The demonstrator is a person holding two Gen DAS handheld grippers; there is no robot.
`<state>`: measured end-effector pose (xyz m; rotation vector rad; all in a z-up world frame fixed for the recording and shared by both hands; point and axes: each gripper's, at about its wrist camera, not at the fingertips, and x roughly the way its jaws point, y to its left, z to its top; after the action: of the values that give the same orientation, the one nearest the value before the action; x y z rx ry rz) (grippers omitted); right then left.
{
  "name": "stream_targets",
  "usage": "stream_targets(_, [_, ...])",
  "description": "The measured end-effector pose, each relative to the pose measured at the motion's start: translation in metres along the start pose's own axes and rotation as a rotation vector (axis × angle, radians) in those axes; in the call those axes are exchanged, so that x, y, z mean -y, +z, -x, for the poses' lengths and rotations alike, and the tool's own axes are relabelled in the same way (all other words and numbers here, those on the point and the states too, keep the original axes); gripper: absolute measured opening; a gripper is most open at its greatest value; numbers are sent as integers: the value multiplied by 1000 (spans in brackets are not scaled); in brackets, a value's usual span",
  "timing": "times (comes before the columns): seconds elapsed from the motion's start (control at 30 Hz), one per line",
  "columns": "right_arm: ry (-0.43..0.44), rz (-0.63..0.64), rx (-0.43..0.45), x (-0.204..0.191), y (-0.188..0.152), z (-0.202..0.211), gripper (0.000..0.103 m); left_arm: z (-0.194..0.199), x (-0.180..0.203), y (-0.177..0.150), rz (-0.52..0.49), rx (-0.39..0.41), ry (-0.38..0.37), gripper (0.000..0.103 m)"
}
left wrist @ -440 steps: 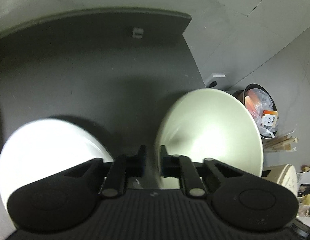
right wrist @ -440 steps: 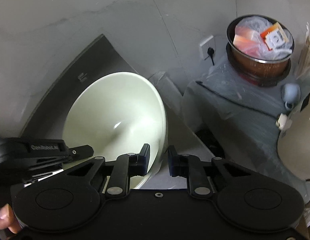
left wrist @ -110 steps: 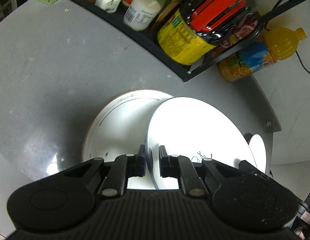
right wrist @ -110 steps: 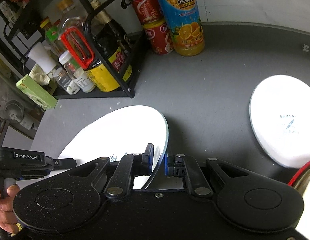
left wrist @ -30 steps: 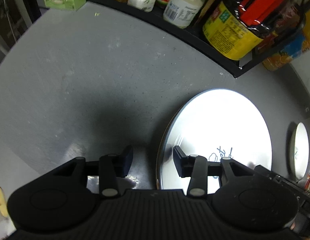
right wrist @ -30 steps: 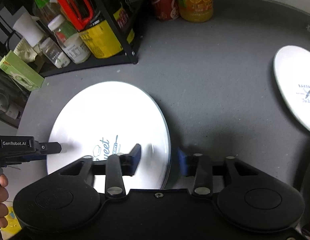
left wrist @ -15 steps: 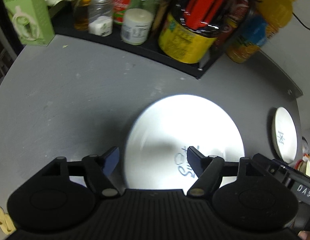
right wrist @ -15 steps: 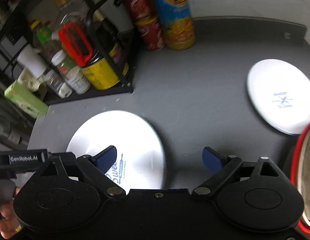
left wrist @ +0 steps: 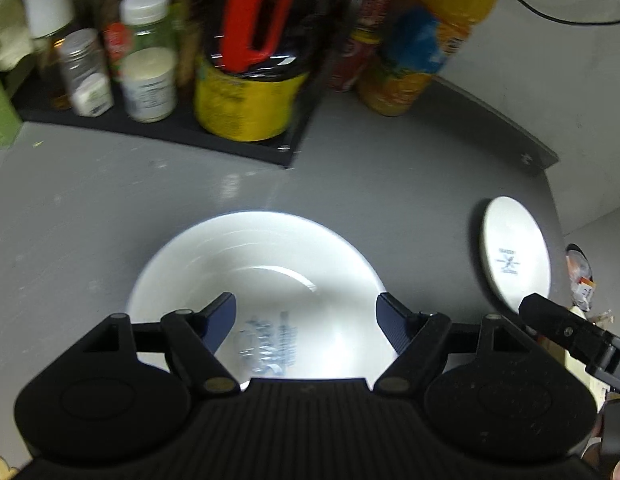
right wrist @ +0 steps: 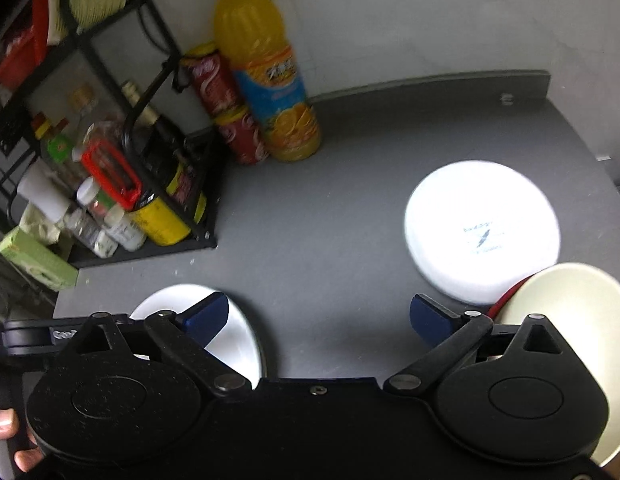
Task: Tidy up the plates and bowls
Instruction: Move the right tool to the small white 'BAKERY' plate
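- Left gripper: jaws apart, just opened; nothing clamped.
- Right gripper: jaws just spread wider still, empty.
- Printed plate, gripped by both a second ago, now lies flat on the grey counter before the condiment rack.
- Small plate and pale bowl well apart, likely next.

White printed plate flat; smaller plate well apart.

Two white plates, one pale bowl, one juice bottle, two red cans.
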<state>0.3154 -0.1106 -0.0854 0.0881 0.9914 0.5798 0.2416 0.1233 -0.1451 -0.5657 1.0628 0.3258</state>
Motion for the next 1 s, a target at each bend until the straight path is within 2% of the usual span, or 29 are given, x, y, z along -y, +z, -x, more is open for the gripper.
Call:
stream_targets(0.5, [-31,-105,50,70,37,28,99,-18,77,19,-63,-8,-40,76])
stream_targets(0.93, [-94,-161,11,124,49,7,99,-54,127,22,-33,-51,-51,76])
stream_targets(1.0, [-94,-166,-8,133,50,2,95,-61,133,22,-21,-56,-55,76])
